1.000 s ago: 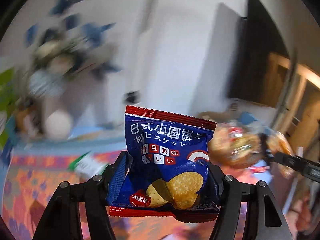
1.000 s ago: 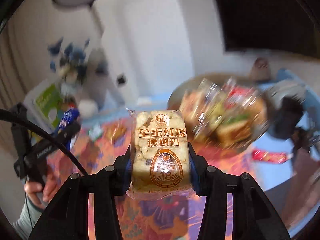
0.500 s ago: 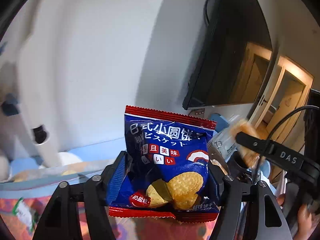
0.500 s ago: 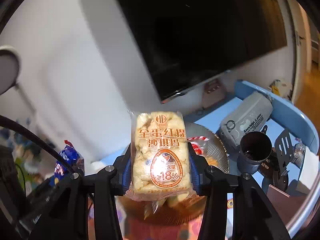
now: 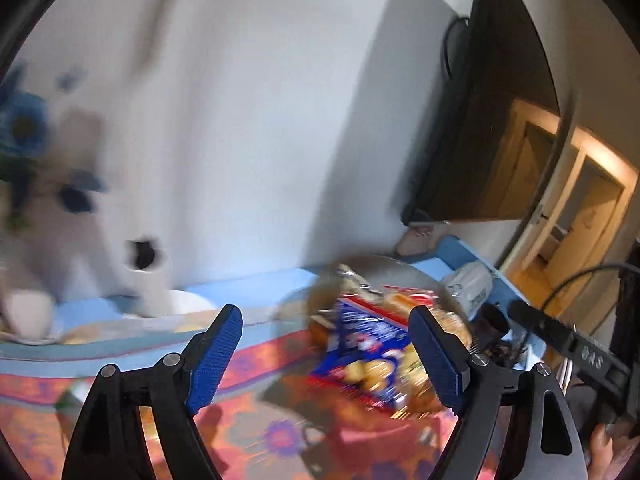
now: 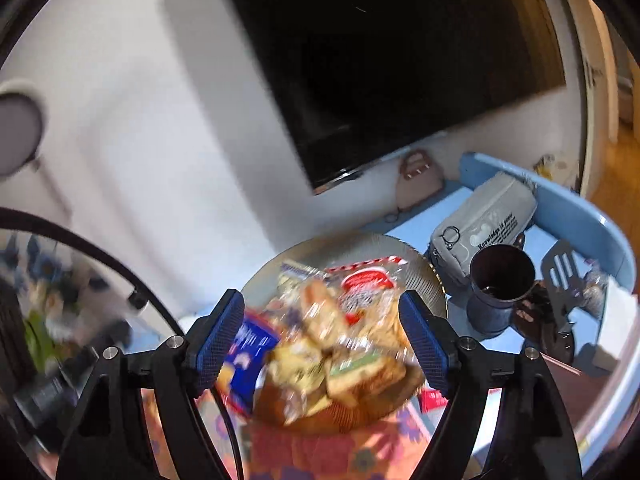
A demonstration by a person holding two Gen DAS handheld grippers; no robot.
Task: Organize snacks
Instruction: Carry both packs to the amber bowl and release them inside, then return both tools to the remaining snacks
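- Between the spread jaws of the left gripper (image 5: 325,354), nothing is held; its blue ribbed pads (image 5: 216,358) stand wide apart on black angular arms.
- At about 3 o'clock from that gap, a blue biscuit packet (image 5: 368,354) with a red serrated edge and printed round golden crackers lies tilted on a heap of snacks, blurred by motion.
- The heap fills a round, shallow, ridged bowl (image 6: 420,264) of pale golden tone; glossy clear wrappers show yellow-brown cakes, and one red-and-white pack (image 6: 366,286) sits toward 12 o'clock.
- The right gripper (image 6: 322,338) is likewise open and empty, its jaws framing the bowl; the blue packet appears at the bowl's 9 o'clock edge.
- Under the bowl spreads a cloth (image 6: 352,456) patterned in orange, pink and purple flowers.
- At 3 o'clock from the bowl, on the light blue counter (image 6: 576,208), stand a dark glossy cup (image 6: 500,288), a grey fabric pouch (image 6: 484,228) with a metal ring, and a black slotted spatula (image 6: 562,272).
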